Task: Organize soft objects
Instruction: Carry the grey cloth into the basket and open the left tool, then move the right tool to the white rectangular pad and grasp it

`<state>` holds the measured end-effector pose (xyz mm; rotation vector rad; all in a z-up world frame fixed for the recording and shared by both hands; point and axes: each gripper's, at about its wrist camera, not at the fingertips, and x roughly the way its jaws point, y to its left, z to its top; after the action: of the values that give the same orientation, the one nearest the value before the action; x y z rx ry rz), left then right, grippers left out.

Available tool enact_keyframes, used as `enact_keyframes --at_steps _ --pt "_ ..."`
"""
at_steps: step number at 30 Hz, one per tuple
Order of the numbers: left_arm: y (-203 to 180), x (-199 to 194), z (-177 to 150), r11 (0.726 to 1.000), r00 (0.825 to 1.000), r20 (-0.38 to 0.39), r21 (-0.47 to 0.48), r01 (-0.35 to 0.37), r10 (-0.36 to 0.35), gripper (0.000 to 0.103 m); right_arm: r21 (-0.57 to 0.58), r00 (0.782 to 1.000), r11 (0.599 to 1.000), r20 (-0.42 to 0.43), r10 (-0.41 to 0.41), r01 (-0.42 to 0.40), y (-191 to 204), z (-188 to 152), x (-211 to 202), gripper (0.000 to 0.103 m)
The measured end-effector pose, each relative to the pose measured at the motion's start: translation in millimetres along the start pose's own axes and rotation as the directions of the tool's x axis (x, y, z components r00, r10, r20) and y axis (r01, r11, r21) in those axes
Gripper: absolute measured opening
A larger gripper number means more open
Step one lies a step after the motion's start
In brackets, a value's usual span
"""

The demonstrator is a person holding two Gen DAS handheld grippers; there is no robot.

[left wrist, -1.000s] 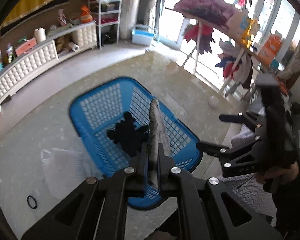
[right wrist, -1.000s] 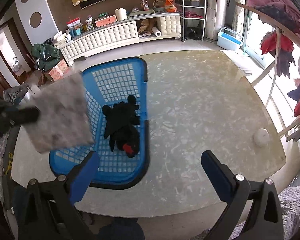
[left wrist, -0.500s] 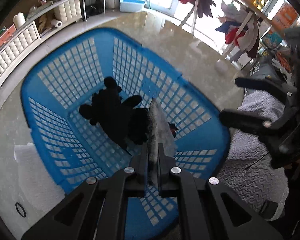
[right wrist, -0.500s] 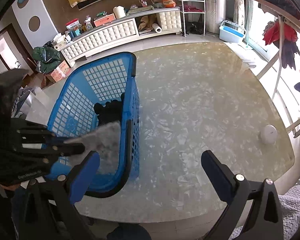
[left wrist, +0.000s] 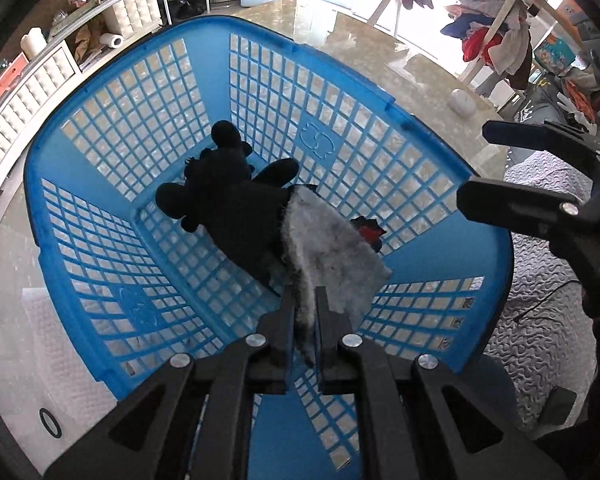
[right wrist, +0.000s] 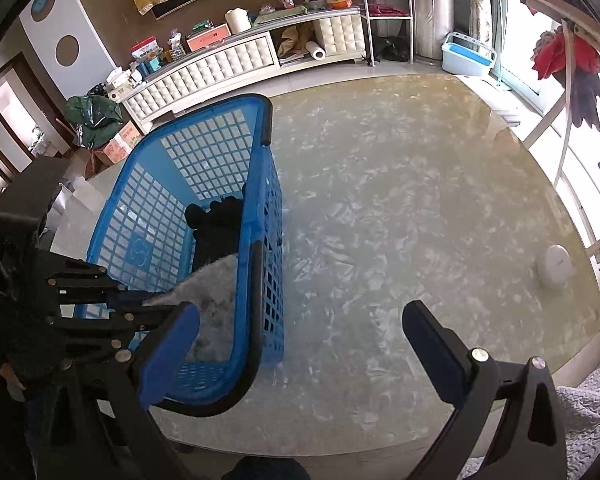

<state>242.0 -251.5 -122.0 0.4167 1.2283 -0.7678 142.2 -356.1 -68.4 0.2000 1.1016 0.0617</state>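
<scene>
A blue plastic basket [left wrist: 100,184] stands on the marble table; it also shows in the right wrist view [right wrist: 260,208]. A black plush toy [left wrist: 228,208] lies on its floor. My left gripper [left wrist: 305,316] is shut on a grey fuzzy cloth [left wrist: 332,256] and holds it low inside the basket, its far end resting over the plush toy. The cloth [right wrist: 216,292] and the left gripper [right wrist: 140,304] show inside the basket in the right wrist view. My right gripper [right wrist: 300,344] is open and empty, above the table's near edge, right of the basket.
A small white round object [right wrist: 556,266] sits at the table's right side. A white textured mat [left wrist: 60,360] with a black ring [left wrist: 50,423] lies left of the basket. A grey quilted fabric [left wrist: 540,344] lies beyond the table's edge. A clothes rack [left wrist: 496,28] stands behind.
My left gripper has gone down into the basket with the grey cloth, which now tilts over onto the plush toy. The right gripper has stayed open and nearly still.
</scene>
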Motion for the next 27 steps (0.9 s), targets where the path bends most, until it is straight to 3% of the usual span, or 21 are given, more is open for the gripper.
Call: enact_keyframes --at_steps 2,7,8,10,12,19,27 --pt "0 2 1 1.000 1.000 0.003 -0.001 -0.026 0.026 0.019 -0.002 1.000 1.000 -0.001 -0.004 0.004 0 0 -1 0.102" --pt "0 -3 2 0.996 0.996 0.034 -0.002 -0.088 0.088 0.040 0.006 1.000 1.000 0.003 -0.009 0.009 1 -2 -8 0.102" --pt "-1 -5 3 0.995 0.994 0.040 -0.001 -0.100 0.100 0.054 0.005 1.000 1.000 0.001 -0.010 0.010 1 -3 -10 0.102" --pt "-2 -11 3 0.991 0.989 0.059 0.007 -0.133 0.132 0.072 0.005 1.000 1.000 -0.002 -0.013 0.013 1 -4 -12 0.102" --pt "-4 -20 1 0.986 0.982 0.089 0.020 -0.166 0.164 0.084 0.003 1.000 1.000 0.000 -0.013 0.013 3 -6 -16 0.102" --pt "-1 -54 -13 0.973 0.963 0.148 -0.001 -0.229 0.227 0.087 -0.017 1.000 1.000 0.017 -0.011 0.011 21 -5 -29 0.102" --pt "2 -111 -43 0.969 0.940 0.233 -0.066 -0.240 0.249 0.087 -0.085 0.999 0.996 0.044 -0.012 0.015 62 -6 -46 0.102"
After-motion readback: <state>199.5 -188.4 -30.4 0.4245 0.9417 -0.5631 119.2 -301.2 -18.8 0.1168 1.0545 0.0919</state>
